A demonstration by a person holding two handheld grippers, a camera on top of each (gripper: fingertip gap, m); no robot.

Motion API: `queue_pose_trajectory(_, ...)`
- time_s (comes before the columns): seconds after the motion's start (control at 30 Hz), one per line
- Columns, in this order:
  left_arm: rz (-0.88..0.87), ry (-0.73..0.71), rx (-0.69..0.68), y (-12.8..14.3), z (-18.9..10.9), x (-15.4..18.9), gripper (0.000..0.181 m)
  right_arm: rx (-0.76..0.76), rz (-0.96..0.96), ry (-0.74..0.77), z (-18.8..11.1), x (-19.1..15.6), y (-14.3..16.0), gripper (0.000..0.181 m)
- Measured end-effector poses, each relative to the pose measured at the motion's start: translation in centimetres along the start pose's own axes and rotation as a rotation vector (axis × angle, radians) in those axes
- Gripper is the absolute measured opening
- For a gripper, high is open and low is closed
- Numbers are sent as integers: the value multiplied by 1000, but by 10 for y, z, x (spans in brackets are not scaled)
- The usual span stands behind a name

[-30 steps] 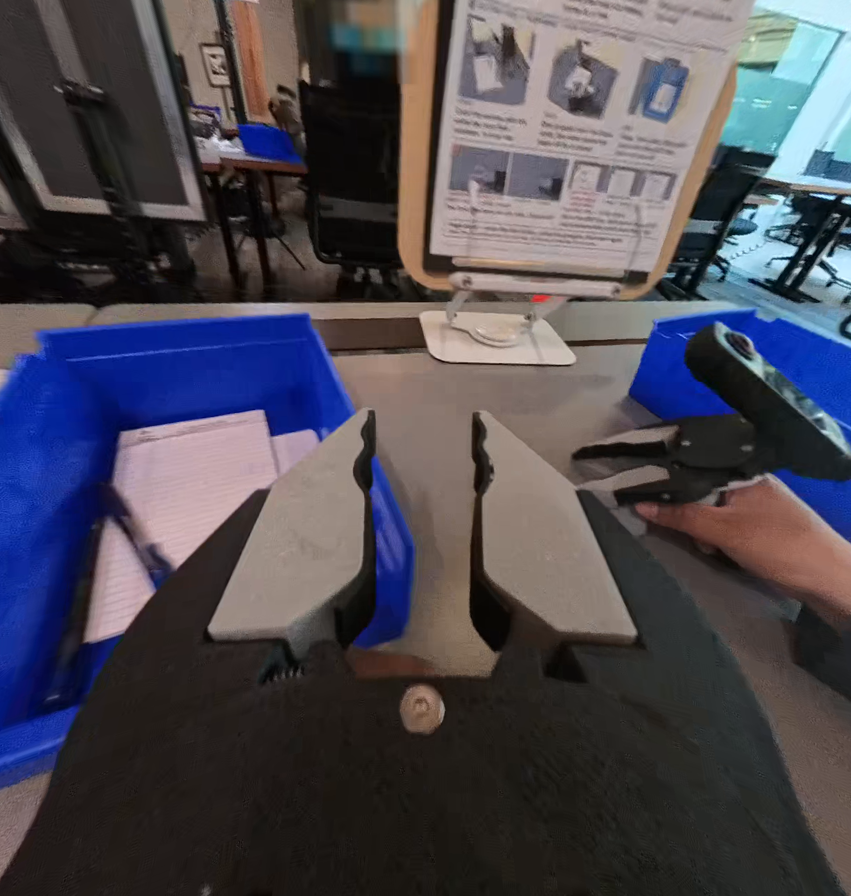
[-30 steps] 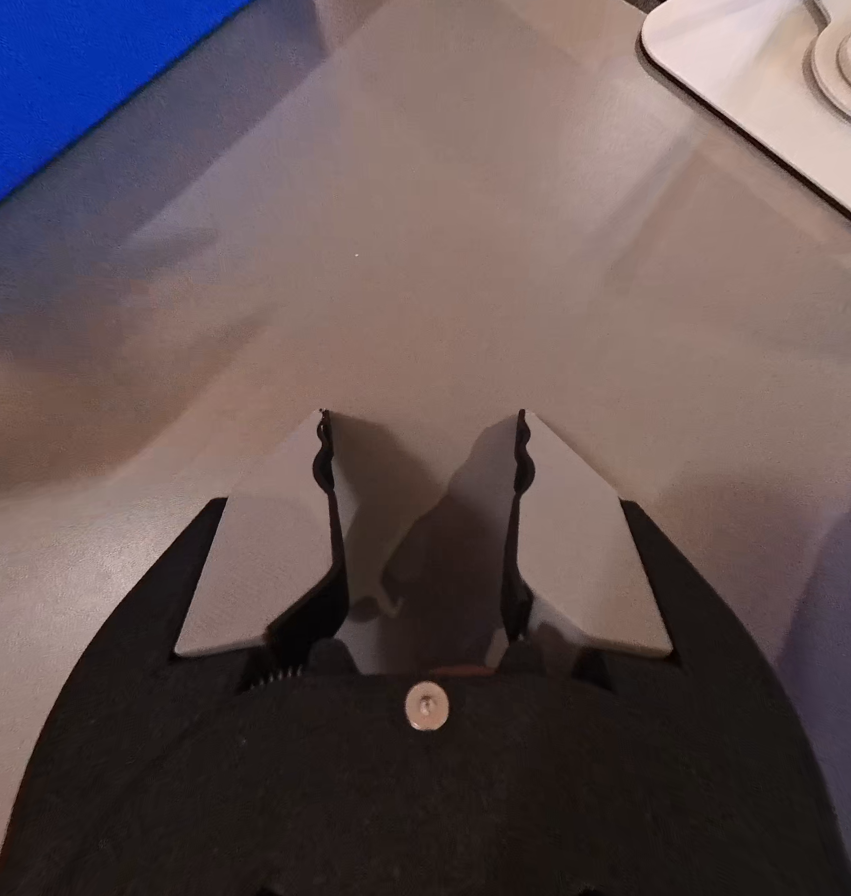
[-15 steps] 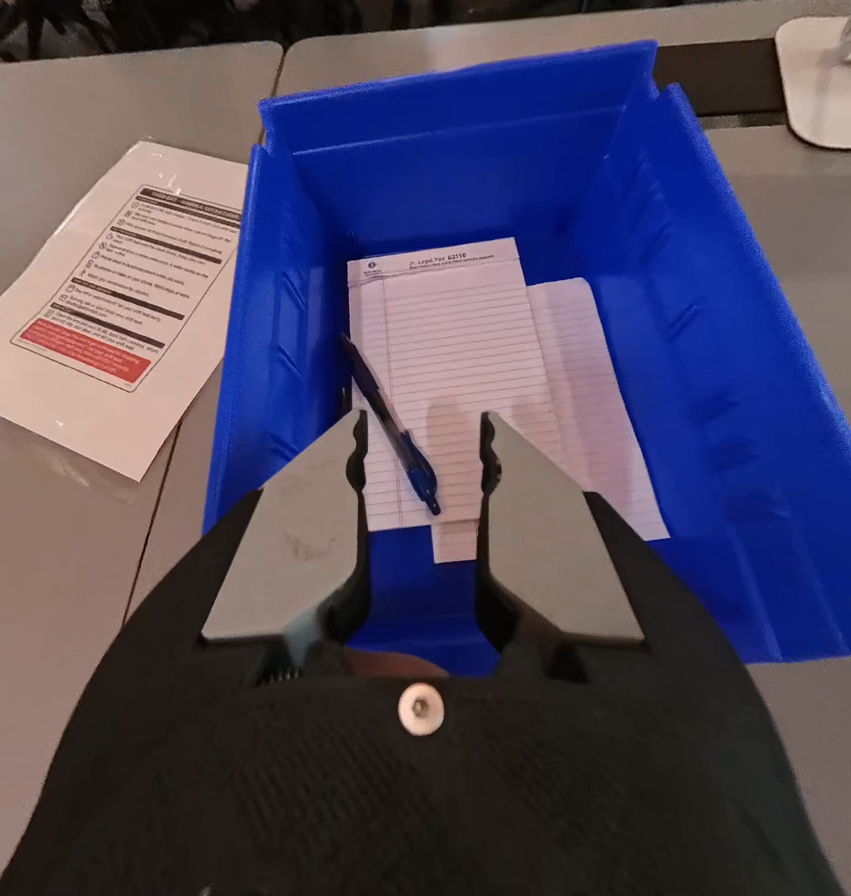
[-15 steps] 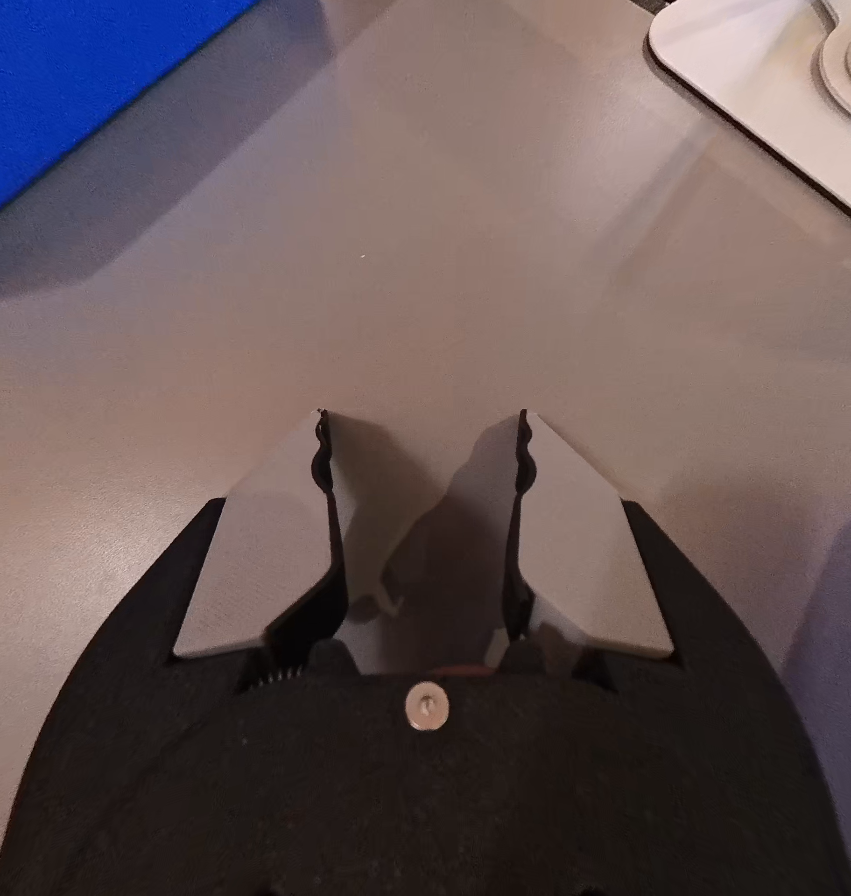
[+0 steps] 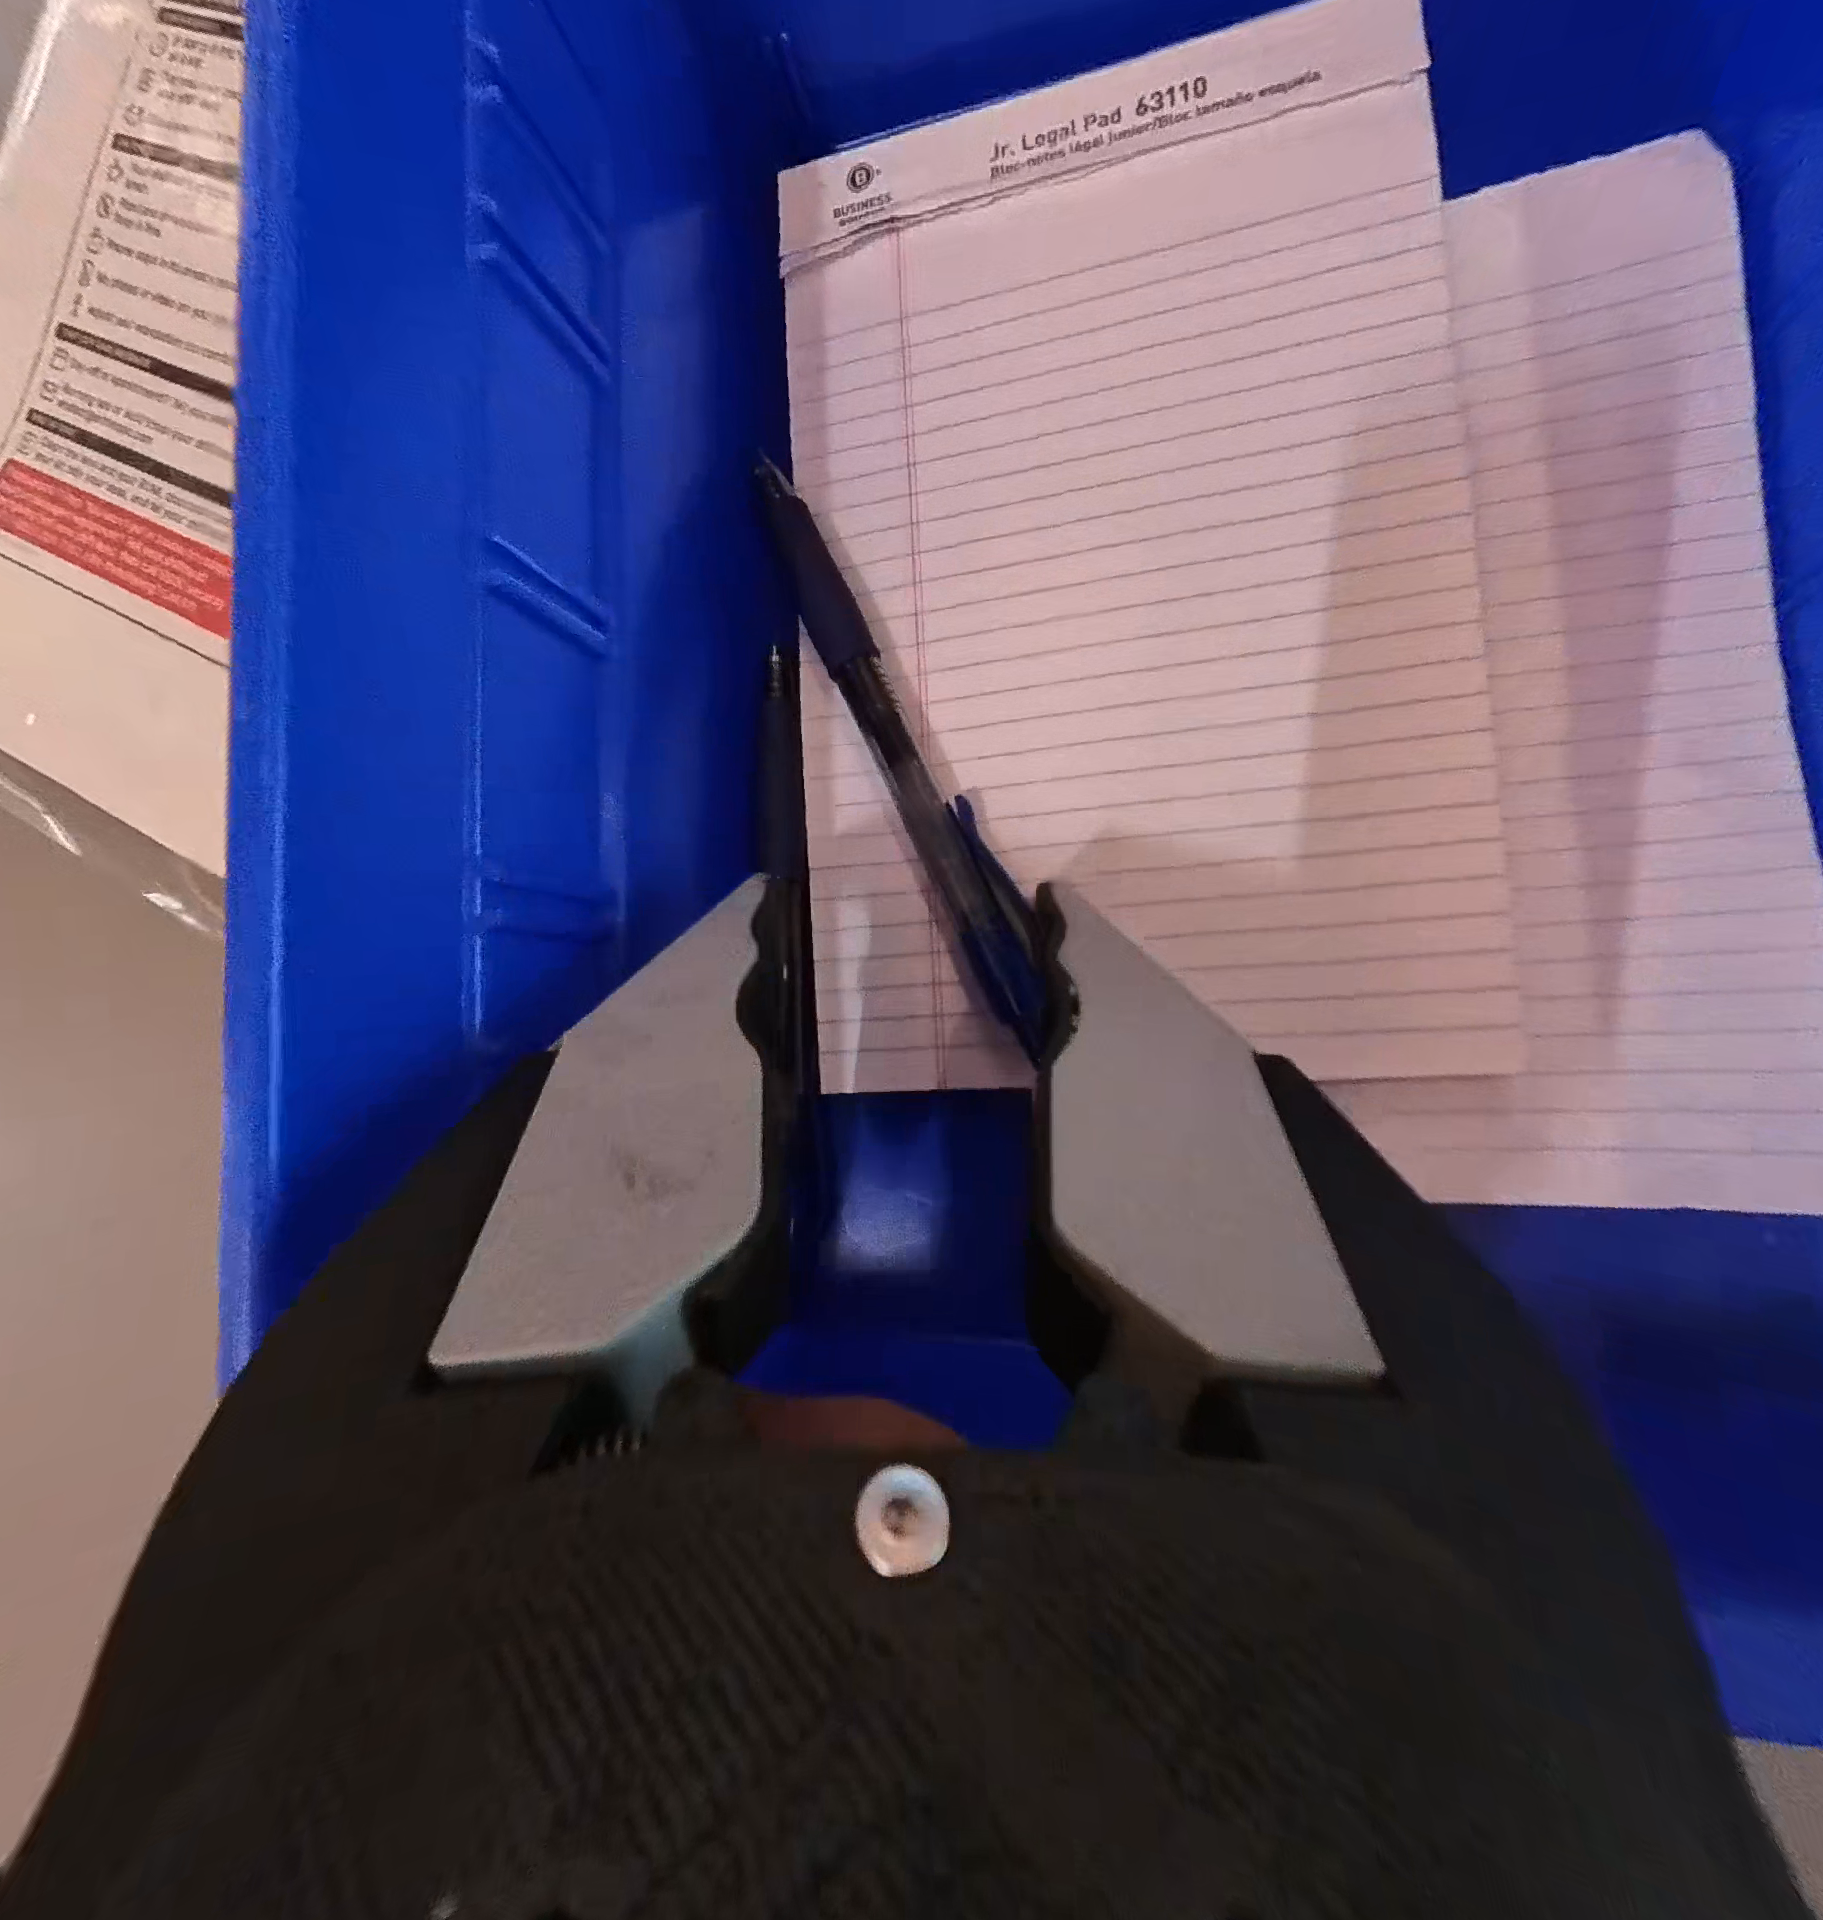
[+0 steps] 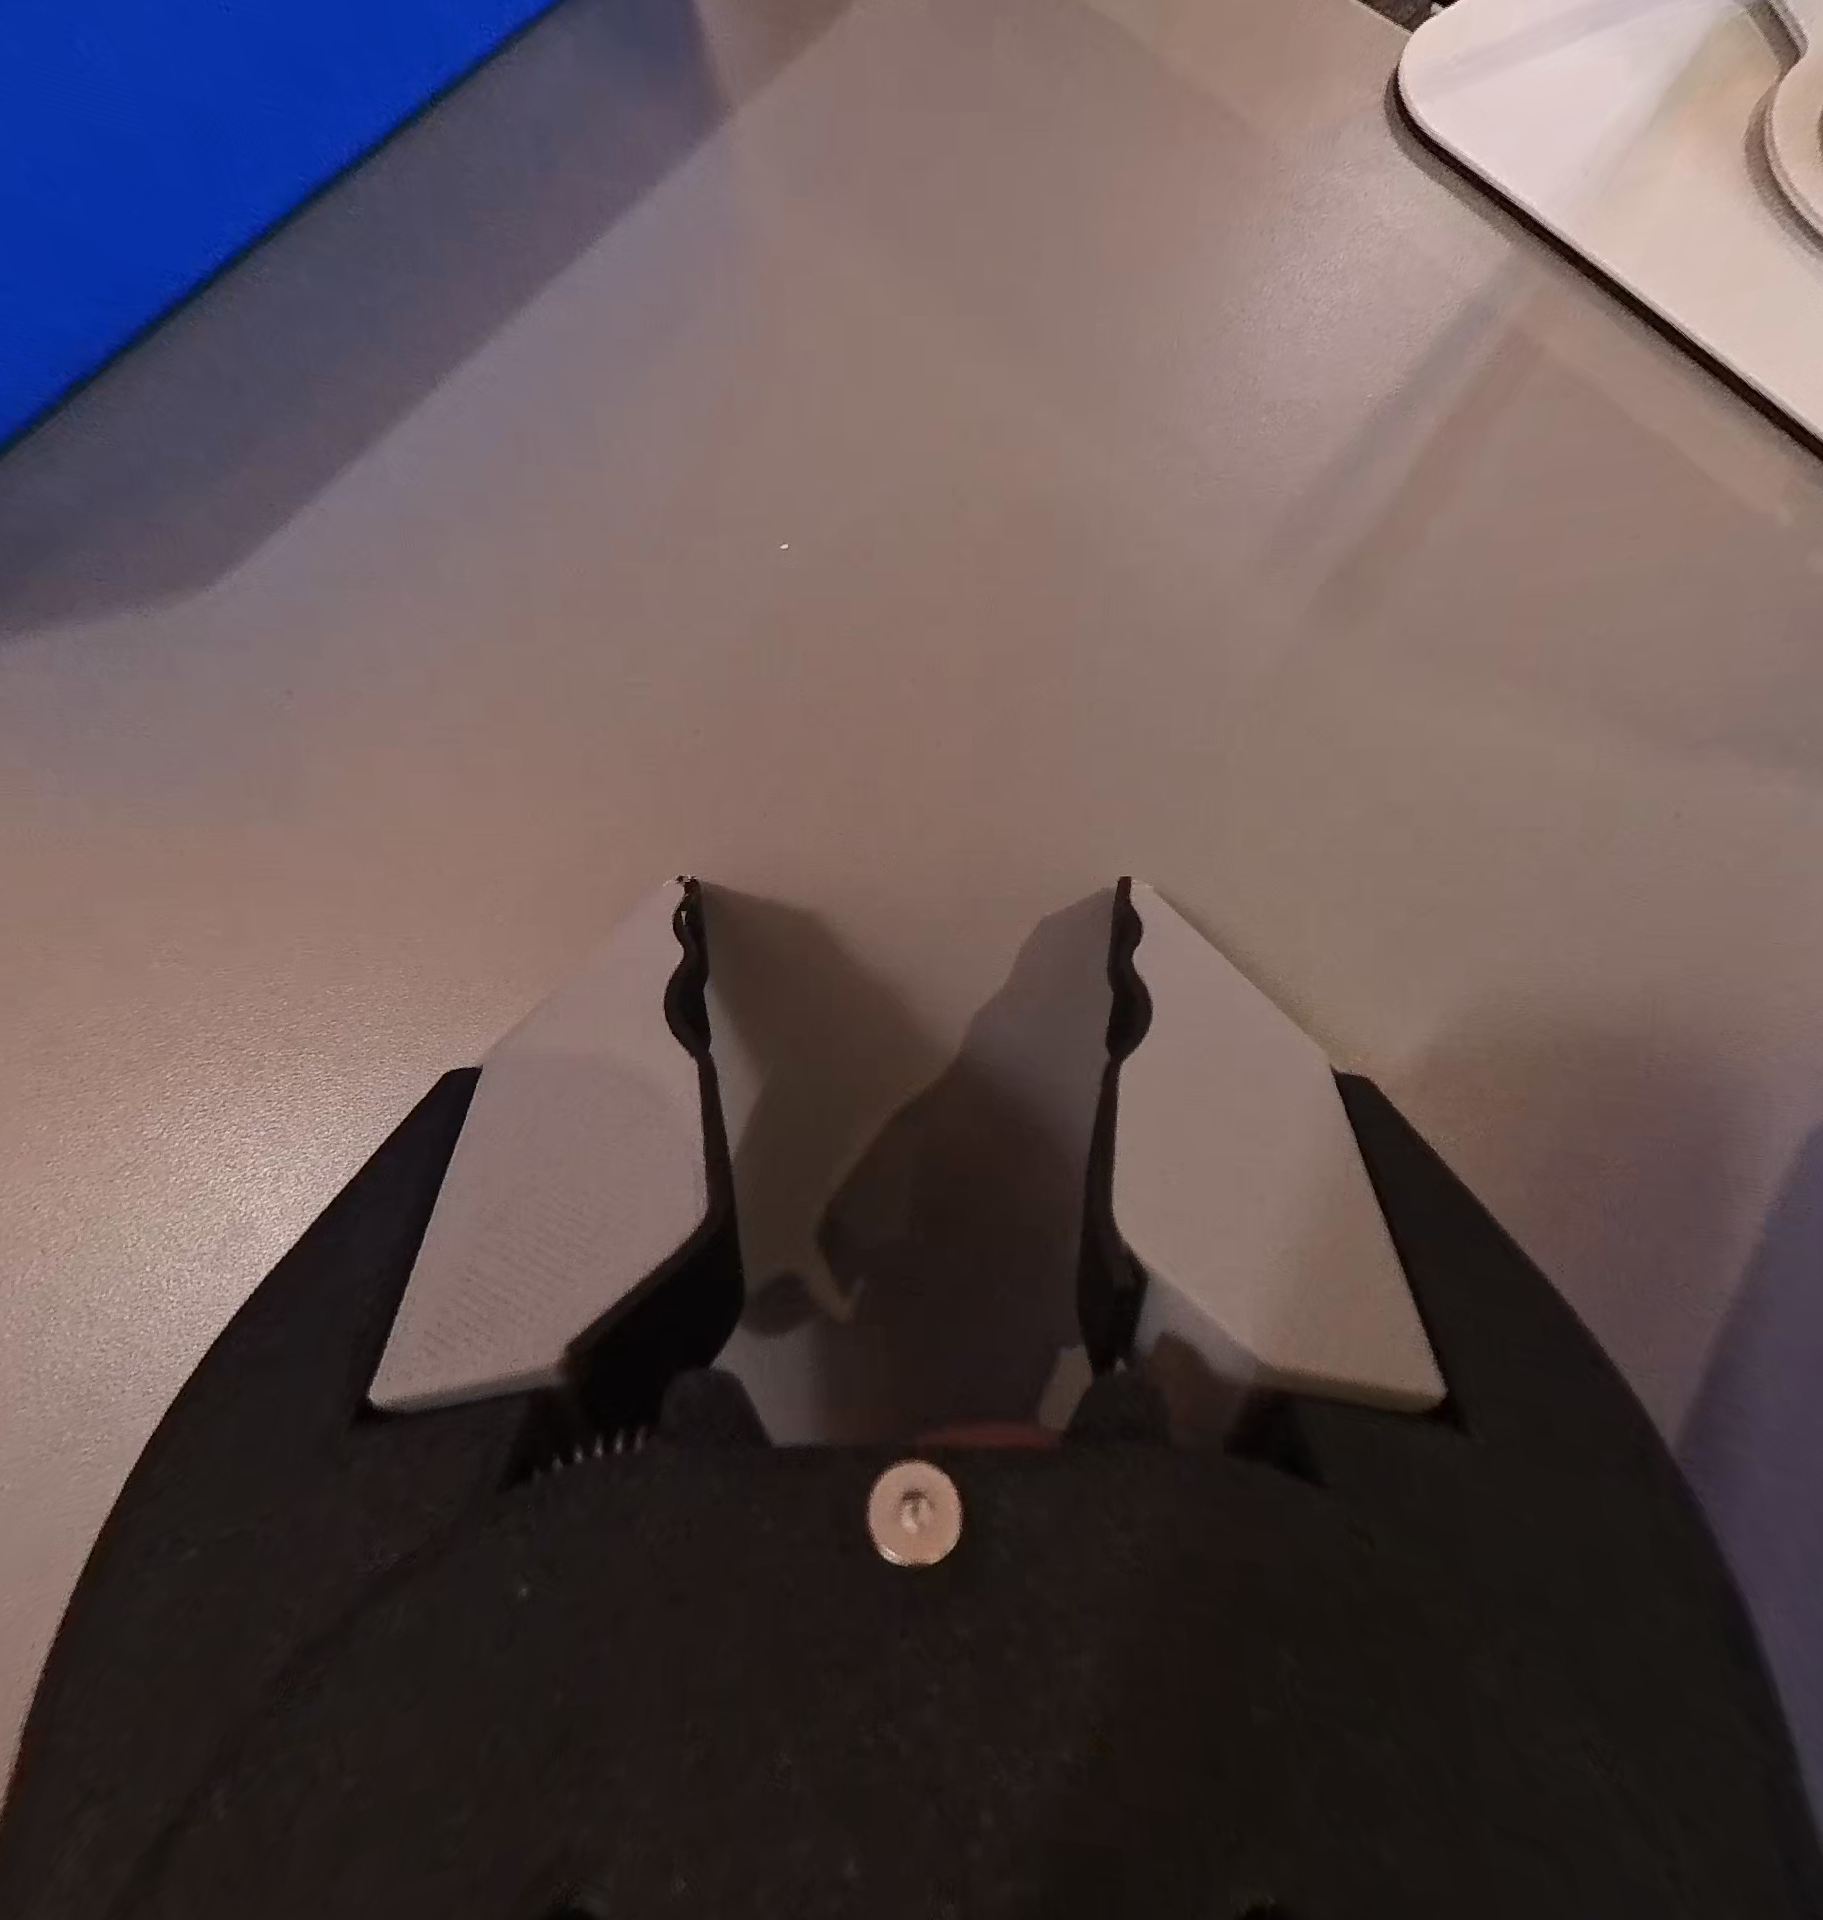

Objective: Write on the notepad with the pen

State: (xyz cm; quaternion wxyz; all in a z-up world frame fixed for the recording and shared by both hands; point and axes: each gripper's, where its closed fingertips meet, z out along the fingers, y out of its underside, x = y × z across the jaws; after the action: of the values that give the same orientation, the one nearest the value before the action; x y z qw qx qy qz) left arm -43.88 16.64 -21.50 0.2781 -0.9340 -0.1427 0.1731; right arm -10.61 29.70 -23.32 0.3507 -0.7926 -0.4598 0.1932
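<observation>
A white lined notepad (image 5: 1146, 582) lies flat in a blue bin (image 5: 367, 623). A blue pen (image 5: 886, 727) lies slantwise on the pad's left side, its clip end toward me. A second dark pen (image 5: 782, 831) lies along the pad's left edge by the bin wall. My left gripper (image 5: 896, 914) is open inside the bin, low over the pad's near edge; the blue pen's clip end sits between its fingers, against the right finger. My right gripper (image 6: 902, 894) is open and empty just above the grey table (image 6: 886, 520).
A loose lined sheet (image 5: 1665, 727) lies under the pad to the right. A printed sheet (image 5: 86, 364) lies on the table left of the bin. In the right wrist view, a blue bin (image 6: 159, 156) is at upper left and a white stand base (image 6: 1665, 156) at upper right.
My left gripper swung from facing the stand to over the bin, then dropped down into it, close to the blue pen's clip end. My right gripper has stayed still and open.
</observation>
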Motion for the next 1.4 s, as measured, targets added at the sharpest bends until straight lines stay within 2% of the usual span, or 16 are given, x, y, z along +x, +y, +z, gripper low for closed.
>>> queue_pose_trajectory(0.3, 33, 102, -36, 1, 4, 10, 27, 0, -1, -1, 0, -1, 0, 75)
queue_pose_trajectory(0.33, 22, 120, -41, 2, 4, 12, 18, 0, -2, -2, 0, -1, 0, 75)
queue_pose_trajectory(0.57, 12, 92, -35, 2, 4, 7, 13, 0, -5, -6, 0, -2, 0, 76)
queue_pose_trajectory(0.9, -46, 134, 34, -3, -6, 6, 12, 0, -7, -12, 1, -3, 0, 76)
queue_pose_trajectory(1.03, -114, 208, 84, -13, -20, 11, 12, 5, 7, -22, 0, -2, -1, 75)
queue_pose_trajectory(1.13, -111, 212, 129, -24, -35, 10, 12, 19, 41, -50, -2, -1, -3, 66)
queue_pose_trajectory(1.4, -130, 306, 285, -67, -89, 24, 12, 42, 106, -84, -5, 3, -5, 65)
